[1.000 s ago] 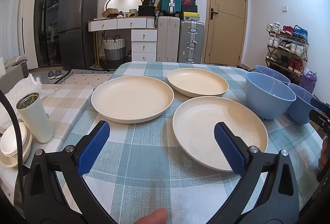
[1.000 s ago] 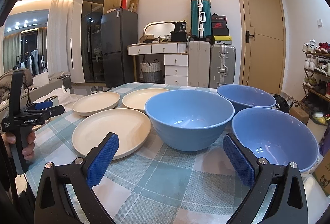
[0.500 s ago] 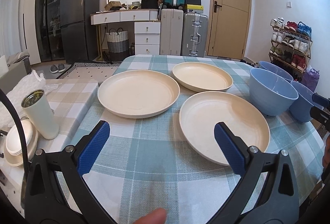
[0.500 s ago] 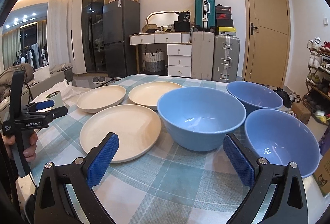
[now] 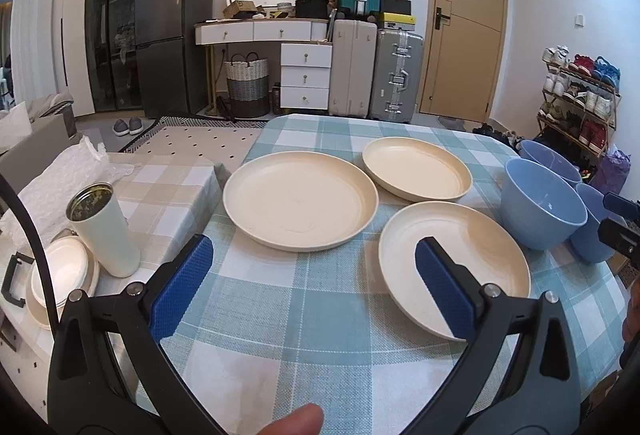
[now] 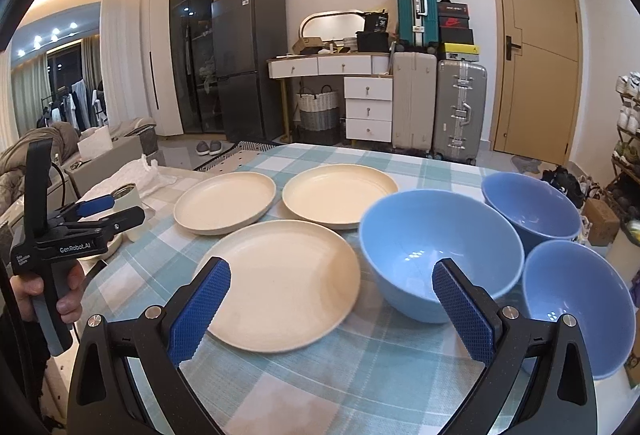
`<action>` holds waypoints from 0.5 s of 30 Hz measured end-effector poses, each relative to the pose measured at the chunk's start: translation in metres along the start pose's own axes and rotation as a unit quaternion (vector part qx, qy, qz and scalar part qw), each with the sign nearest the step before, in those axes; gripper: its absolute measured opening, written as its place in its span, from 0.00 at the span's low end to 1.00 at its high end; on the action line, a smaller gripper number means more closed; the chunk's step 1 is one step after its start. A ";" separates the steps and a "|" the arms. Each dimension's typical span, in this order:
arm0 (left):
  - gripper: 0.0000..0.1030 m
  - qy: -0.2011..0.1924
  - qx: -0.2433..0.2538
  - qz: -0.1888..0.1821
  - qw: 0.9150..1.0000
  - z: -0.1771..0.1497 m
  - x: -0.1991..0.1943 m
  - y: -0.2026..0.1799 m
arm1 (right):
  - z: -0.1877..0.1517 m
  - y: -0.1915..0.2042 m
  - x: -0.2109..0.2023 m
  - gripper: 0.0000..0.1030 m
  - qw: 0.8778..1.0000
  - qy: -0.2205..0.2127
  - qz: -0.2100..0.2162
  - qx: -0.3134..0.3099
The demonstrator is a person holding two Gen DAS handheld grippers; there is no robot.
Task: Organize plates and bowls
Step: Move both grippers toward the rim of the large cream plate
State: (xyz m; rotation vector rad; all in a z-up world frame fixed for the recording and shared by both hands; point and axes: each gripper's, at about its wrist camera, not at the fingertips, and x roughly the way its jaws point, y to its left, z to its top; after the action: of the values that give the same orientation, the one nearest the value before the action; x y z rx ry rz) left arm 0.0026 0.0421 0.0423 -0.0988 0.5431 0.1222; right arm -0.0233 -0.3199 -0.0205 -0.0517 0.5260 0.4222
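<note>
Shift: both views have pulled back and risen; nothing is stacked yet.
Plates: three cream plates (image 5: 300, 205) lie apart on the checked table (image 5: 256, 299).
Bowls: three blue bowls (image 6: 440, 251) stand right of them.
Left gripper (image 5: 312, 275): wide open, empty.
Right gripper (image 6: 332, 307): wide open, empty.

A lived-in home; fridge (image 6: 249, 63), stacked suitcases (image 6: 436, 103), shoe rack (image 5: 576, 103), checked dining table (image 5: 304, 315).

From my feed I see a white tumbler (image 5: 105, 231) upright on the low side surface (image 5: 168, 191), bubble wrap (image 5: 60, 179) behind it. Against the far wall: a dark fridge (image 5: 172, 31), three suitcases, a woven basket (image 5: 246, 83), a tan door (image 5: 460, 19).
</note>
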 end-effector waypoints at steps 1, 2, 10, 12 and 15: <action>0.98 0.003 -0.004 0.002 1.000 0.003 0.000 0.003 | 0.004 0.003 0.003 1.00 1.000 0.002 0.004 0.001; 0.98 0.007 -0.007 0.005 1.000 0.005 0.001 0.006 | 0.006 0.006 0.005 1.00 1.000 0.003 0.008 0.003; 0.98 0.028 -0.017 0.027 0.999 0.024 0.013 0.018 | 0.022 0.026 0.032 1.00 0.999 0.032 0.039 0.011; 0.98 0.031 -0.018 0.029 0.999 0.028 0.016 0.020 | 0.026 0.029 0.039 1.00 0.998 0.039 0.047 0.014; 0.98 0.036 -0.026 0.030 0.999 0.035 0.022 0.023 | 0.034 0.034 0.050 1.00 0.997 0.054 0.051 0.013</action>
State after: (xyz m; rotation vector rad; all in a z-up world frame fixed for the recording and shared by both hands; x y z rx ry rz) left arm 0.0356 0.0710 0.0590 -0.1372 0.6144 0.1925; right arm 0.0183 -0.2644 -0.0138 -0.0222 0.6416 0.5148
